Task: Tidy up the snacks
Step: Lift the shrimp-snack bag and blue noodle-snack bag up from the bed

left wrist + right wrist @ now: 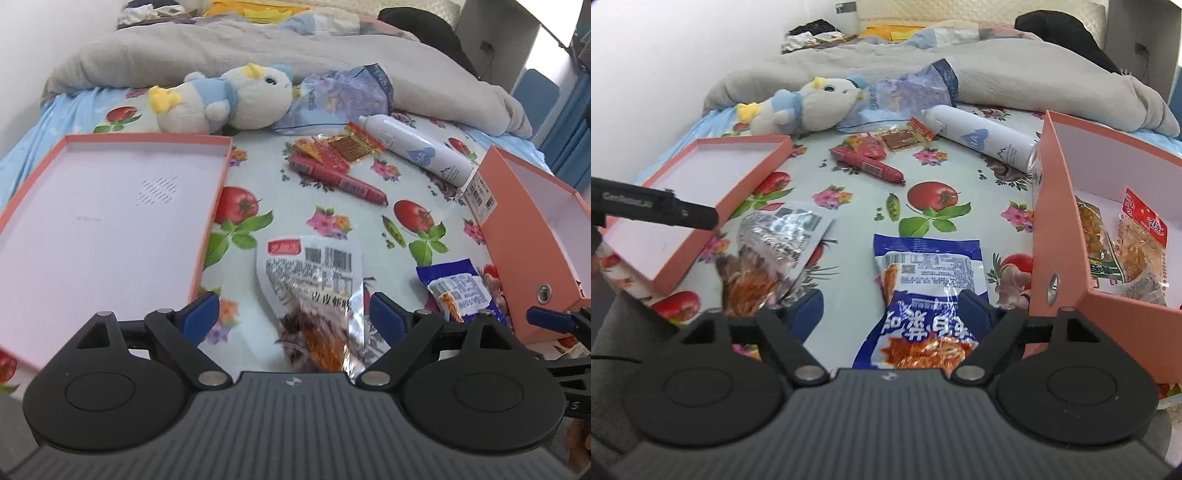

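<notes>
Both claws stand wide: left claw [293, 314] straddling the crinkly silver foil snack packet [314, 295], right claw [890, 314] over the blue-and-white plastic snack pouch [923, 295]. Slick film could slip; the tall salmon-pink cardboard box [1060, 236] at 3 o'clock might get bumped.

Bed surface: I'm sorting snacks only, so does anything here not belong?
Yes. A white spray bottle and a plush toy lie among the snack packets; neither is food. The bottle's base touches the pink box.

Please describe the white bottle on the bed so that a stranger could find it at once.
Start at the tall pink box on the right of the bed. The white bottle lies on its side at that box's far corner. It alone is a smooth tube with a blue heart; its neighbours are flat packets.
</notes>
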